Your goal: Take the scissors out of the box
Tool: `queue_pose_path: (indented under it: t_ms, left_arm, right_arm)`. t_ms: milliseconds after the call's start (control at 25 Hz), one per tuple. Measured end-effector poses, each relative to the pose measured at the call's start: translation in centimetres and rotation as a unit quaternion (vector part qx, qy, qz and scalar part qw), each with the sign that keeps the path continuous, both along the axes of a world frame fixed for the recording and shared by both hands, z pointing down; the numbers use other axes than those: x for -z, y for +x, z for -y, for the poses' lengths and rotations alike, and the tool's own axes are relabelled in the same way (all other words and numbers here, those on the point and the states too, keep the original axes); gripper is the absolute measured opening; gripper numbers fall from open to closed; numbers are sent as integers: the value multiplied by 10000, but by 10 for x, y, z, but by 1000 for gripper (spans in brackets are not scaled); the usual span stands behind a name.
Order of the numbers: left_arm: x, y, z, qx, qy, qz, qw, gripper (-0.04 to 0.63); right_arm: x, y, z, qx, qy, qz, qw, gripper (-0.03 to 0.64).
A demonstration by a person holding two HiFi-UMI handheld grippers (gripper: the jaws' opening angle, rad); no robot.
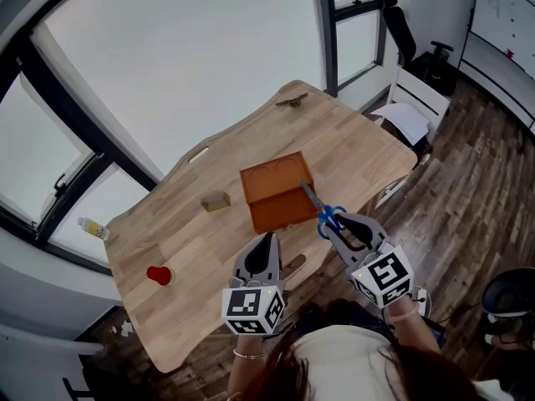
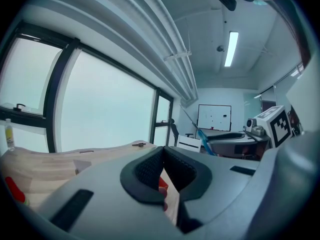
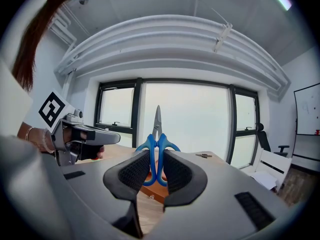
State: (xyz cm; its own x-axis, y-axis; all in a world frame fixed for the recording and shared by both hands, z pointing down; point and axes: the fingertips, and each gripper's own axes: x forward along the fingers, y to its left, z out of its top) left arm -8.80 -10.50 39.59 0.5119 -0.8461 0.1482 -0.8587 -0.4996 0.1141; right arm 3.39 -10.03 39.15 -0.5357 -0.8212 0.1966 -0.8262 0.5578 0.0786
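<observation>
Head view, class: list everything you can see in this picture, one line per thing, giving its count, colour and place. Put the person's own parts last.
Table: one, light wood, fills the middle of the view.
Box: one, orange-brown, middle of the table.
Scissors: one pair, blue handles, over the box's near right corner, in the right gripper.
Block: one, tan, on the table left of the box.
Round thing: one, red, near left part of the table.
Small dark thing: one, far end of the table; too small to identify.
Bottle: one, pale, on the window ledge at left.
Chair: one, white, past the table's right end.
Left gripper: one, grey, jaws together, empty, near the box's near edge.
Right gripper: one, grey, closed on the scissors' handles.
</observation>
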Motion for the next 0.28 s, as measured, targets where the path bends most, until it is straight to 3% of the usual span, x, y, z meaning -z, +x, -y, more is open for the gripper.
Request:
queue_pose_path:
  t_ms: [280]
  left_arm:
    - [2, -18, 6, -121, 5, -16, 9999, 18]
  right_arm:
    - [-1, -18, 5, -115, -21, -60, 9999, 110]
